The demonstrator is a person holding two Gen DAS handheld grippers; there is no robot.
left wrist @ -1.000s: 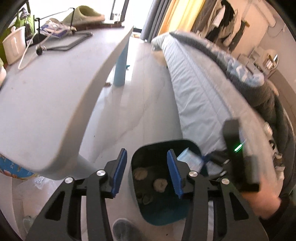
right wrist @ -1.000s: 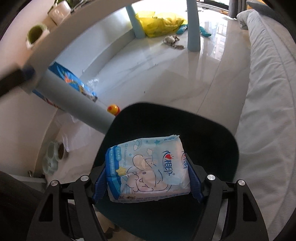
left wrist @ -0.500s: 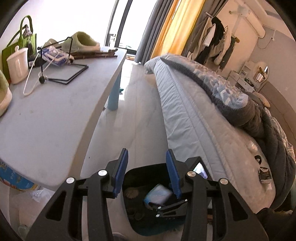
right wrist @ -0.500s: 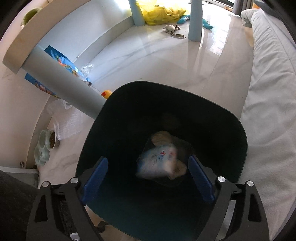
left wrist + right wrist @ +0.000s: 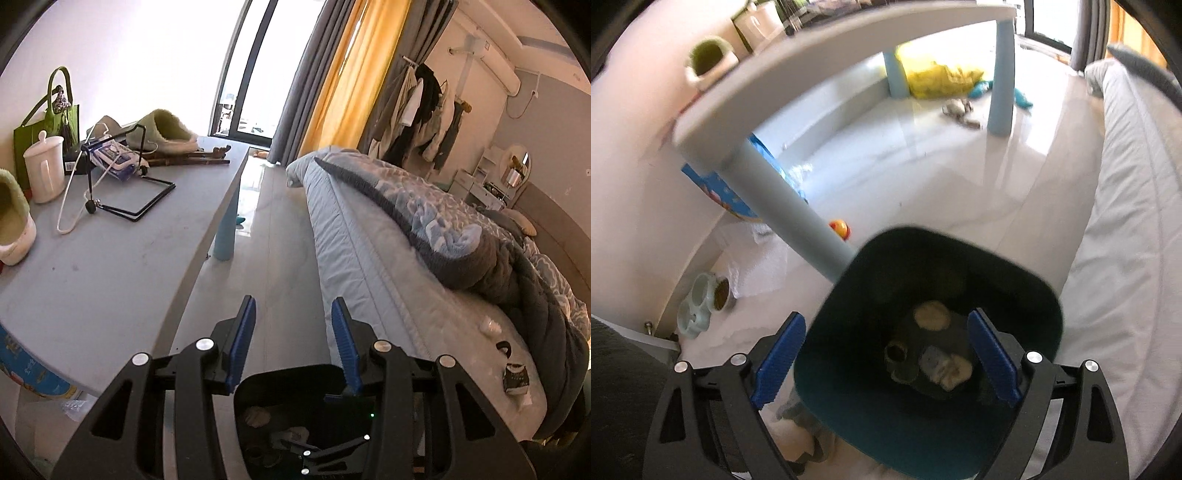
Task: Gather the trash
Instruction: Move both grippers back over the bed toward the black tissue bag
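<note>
**binwatcher:** Trash bin (image 5: 1027,291) sits on the floor between the counter (image 5: 110,266) leg and the bed (image 5: 369,258), wipes pack (image 5: 936,363) already lying at the bottom among crumpled tissues. Right gripper (image 5: 886,354) hangs over the opening; its jaws have just been opening and stand wide apart, nothing between them. Left gripper (image 5: 291,343) is half apart and empty too.

**tidy_tom:** What's left to grab?

**binwatcher:** Looks like a dark torn wrapper (image 5: 515,378) on the bed edge, about 4 o'clock in the left view, with a small white scrap (image 5: 489,326) just up from it at 3.

**tidy_tom:** Easy pick?

**binwatcher:** I'd guess featherlight, floppy and a bit slick. Pinch a raised, crumpled fold rather than a flat edge, or you'll catch the sheet instead.
</note>
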